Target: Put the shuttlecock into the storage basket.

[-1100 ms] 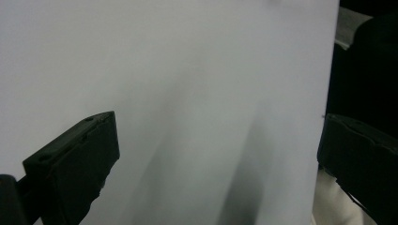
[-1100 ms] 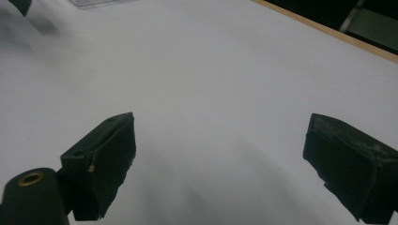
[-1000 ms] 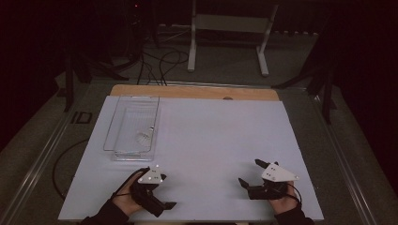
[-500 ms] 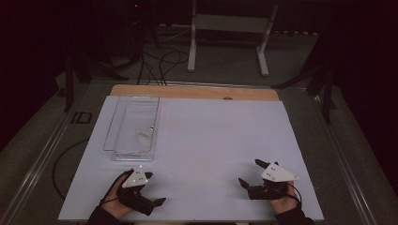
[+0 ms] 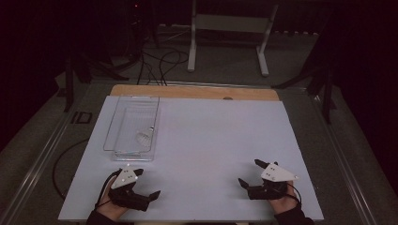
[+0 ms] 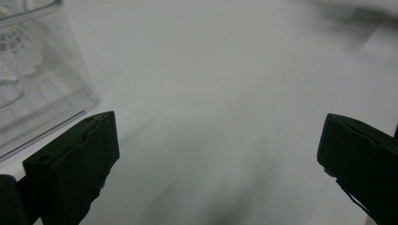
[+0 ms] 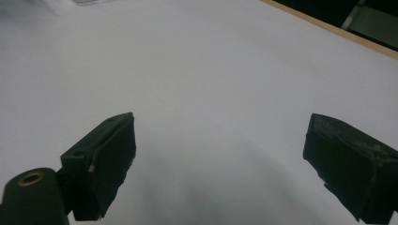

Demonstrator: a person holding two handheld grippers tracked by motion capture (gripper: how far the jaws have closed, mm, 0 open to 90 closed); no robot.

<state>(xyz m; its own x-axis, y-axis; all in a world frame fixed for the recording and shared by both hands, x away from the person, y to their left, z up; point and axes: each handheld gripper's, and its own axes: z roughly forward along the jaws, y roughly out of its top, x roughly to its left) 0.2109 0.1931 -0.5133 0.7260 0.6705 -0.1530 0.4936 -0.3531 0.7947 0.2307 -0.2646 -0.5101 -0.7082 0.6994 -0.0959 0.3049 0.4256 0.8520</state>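
1. The left gripper (image 5: 149, 196) sits low at the near edge of the white table (image 5: 220, 136), jaws spread wide with nothing between them. You can see the gap plainly in the left gripper view (image 6: 216, 154), just bare white surface between the two black pads.
2. The right gripper (image 5: 251, 174) is over at the other near corner, well apart from the left one. Same deal there: jaws wide apart, gripping nothing (image 7: 220, 159).
3. The clear plastic tray (image 5: 112, 140) lies just ahead of the left gripper, slightly to its left, not touching it. In the left gripper view its near corner (image 6: 70, 101) sits just past the left jaw.
4. Inside the tray there's a white shuttlecock (image 5: 144, 136), lying toward the tray's near end, so it's near the left gripper and well away from the right one. Through the tray wall it looks blurry (image 6: 16, 47).
5. Writing or brand marks: can't make out any on the tray, shuttlecock or grippers; it's too dim and small to tell.
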